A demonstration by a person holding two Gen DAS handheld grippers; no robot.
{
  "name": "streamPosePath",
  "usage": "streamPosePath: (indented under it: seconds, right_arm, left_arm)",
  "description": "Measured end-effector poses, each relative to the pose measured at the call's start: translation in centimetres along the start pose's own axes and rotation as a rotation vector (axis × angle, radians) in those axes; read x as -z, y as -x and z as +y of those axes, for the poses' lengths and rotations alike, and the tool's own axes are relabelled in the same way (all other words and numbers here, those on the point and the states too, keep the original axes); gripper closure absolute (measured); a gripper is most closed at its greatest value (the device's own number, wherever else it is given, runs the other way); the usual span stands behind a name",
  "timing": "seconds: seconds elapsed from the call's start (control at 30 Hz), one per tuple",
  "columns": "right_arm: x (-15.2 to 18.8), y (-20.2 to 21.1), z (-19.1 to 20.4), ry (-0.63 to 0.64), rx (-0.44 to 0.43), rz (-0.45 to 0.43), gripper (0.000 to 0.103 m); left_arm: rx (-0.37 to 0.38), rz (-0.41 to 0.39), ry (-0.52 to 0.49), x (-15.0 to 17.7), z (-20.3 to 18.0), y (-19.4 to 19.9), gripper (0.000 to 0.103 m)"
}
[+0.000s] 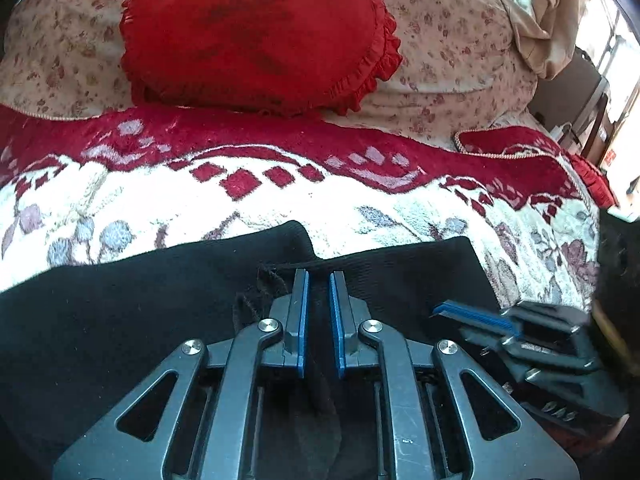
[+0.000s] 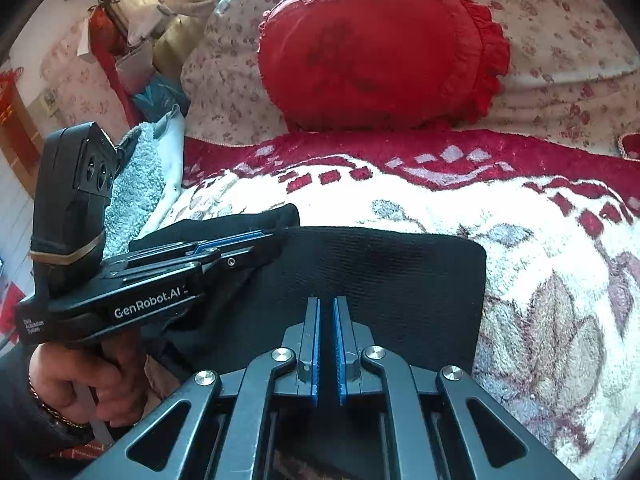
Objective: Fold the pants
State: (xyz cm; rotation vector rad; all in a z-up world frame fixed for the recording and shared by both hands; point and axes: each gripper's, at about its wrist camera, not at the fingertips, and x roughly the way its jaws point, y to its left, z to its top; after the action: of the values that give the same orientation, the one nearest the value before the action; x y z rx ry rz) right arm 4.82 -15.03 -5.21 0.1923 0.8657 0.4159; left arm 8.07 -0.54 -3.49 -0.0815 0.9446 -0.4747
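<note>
Setting: a bed (image 1: 280,196) covered by a fleecy blanket (image 2: 440,216), cream with grey flowers and a dark red patterned border.

Pants: black pants (image 1: 120,312) lie across the near part of the blanket, spread mostly flat. In the right wrist view the far edge of the fabric runs straight, with a rounded corner on the right. A thicker rolled edge sticks up at the upper left of that view.

Left gripper: the left gripper (image 1: 319,280) sits low over the black fabric. Its blue-padded jaws stand narrowly apart, with a dark strip of cloth running between them. In the right wrist view the same gripper (image 2: 256,236) comes in from the left, its jaws drawn close together at the rolled edge of the pants. Whether they truly pinch the cloth cannot be told.

Right gripper: the right gripper (image 2: 327,304) rests over the middle of the pants, its jaws nearly closed with a thin gap. Black fabric lies beneath them; a firm hold cannot be confirmed. In the left wrist view it appears blurred at the right edge (image 1: 460,314).

Hand: a person's hand (image 2: 80,384) wraps the left gripper's handle, a thin bracelet at the wrist.

Background: a red heart-shaped cushion (image 1: 256,36) with a frilled edge leans on floral-print pillows (image 1: 452,40) at the head of the bed.
</note>
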Motion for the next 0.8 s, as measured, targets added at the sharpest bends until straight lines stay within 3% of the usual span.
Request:
streamPosePath:
  seconds: [0.1, 0.13, 0.17, 0.23, 0.27, 0.33, 0.43, 0.57, 0.7, 0.8]
  right_arm:
    - [-1.1, 2.5, 0.4, 0.016, 0.061, -0.173, 0.097]
    - [-1.3, 2.5, 0.2, 0.009, 0.081, -0.195, 0.095]
    - [-1.3, 1.9, 0.0, -0.002, 0.093, -0.183, 0.093]
    - [-1.0, -1.8, -1.1, -0.048, 0.096, -0.012, 0.083]
    - [-0.8, -1.8, -1.1, -0.041, 0.091, -0.062, 0.083]
    - [-1.2, -1.8, -0.7, -0.031, 0.109, -0.054, 0.083]
    - [-1.5, -0.4, -0.6, -0.052, 0.131, -0.08, 0.083]
    - [-1.6, 3.3, -1.7, -0.135, 0.188, -0.227, 0.083]
    - [-1.5, 4.2, -4.3, -0.272, 0.309, -0.262, 0.081]
    - [-0.8, 4.8, -6.7, -0.431, 0.26, -0.294, 0.081]
  left_arm:
    - [0.007, -0.011, 0.013, 0.1, 0.0, 0.0, 0.092]
    - [0.015, -0.021, 0.023, 0.0, -0.1, 0.1, 0.089]
    - [0.034, -0.041, 0.04, 0.0, 0.1, 0.3, 0.082]
    - [0.071, -0.048, 0.042, 0.0, 0.1, 0.4, 0.069]
    - [0.079, -0.048, 0.034, -0.1, -0.1, 0.5, 0.061]
    - [0.118, -0.032, 0.016, -0.3, -0.5, 0.8, 0.049]
    - [0.171, -0.069, 0.062, -0.5, 0.4, 3.6, 0.049]
    - [0.176, -0.201, 0.167, 1.3, 5.0, 9.6, 0.049]
    - [0.134, -0.248, 0.357, 6.3, 11.3, 14.2, 0.049]
    - [0.07, -0.246, 0.476, 11.7, 14.6, 15.9, 0.049]
